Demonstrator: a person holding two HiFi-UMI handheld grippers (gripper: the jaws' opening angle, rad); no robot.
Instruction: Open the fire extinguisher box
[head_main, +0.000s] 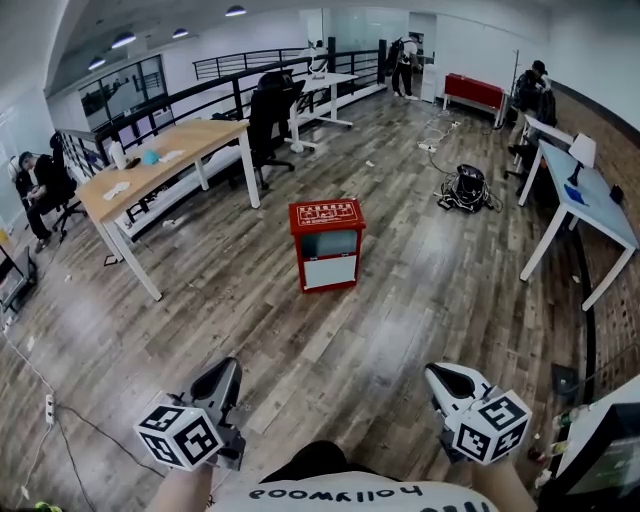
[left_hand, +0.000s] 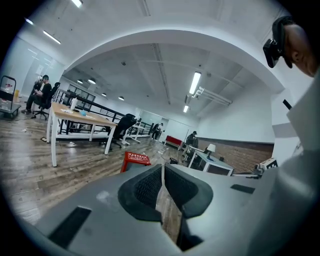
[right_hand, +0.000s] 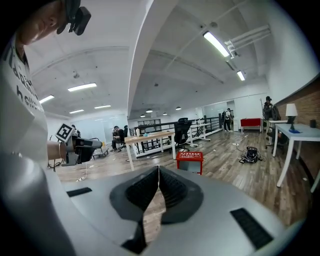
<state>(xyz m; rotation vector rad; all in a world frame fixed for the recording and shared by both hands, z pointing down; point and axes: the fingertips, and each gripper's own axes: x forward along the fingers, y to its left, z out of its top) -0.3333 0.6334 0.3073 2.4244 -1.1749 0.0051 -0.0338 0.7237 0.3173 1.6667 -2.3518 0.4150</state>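
Observation:
A red fire extinguisher box (head_main: 327, 243) stands on the wood floor in the middle of the head view, lid down, with a pale front panel. It also shows small and far ahead as the box (left_hand: 134, 160) in the left gripper view and the box (right_hand: 189, 161) in the right gripper view. My left gripper (head_main: 225, 372) is held low at the bottom left, far short of the box, jaws shut on nothing. My right gripper (head_main: 438, 375) sits at the bottom right, likewise shut and empty. In each gripper view the pads meet at the tips: left gripper (left_hand: 162, 166), right gripper (right_hand: 158, 168).
A wooden desk (head_main: 160, 160) with office chairs (head_main: 268, 115) stands back left. White desks (head_main: 590, 205) line the right side. A black bag with cables (head_main: 467, 187) lies on the floor right of the box. People sit or stand at the room's edges.

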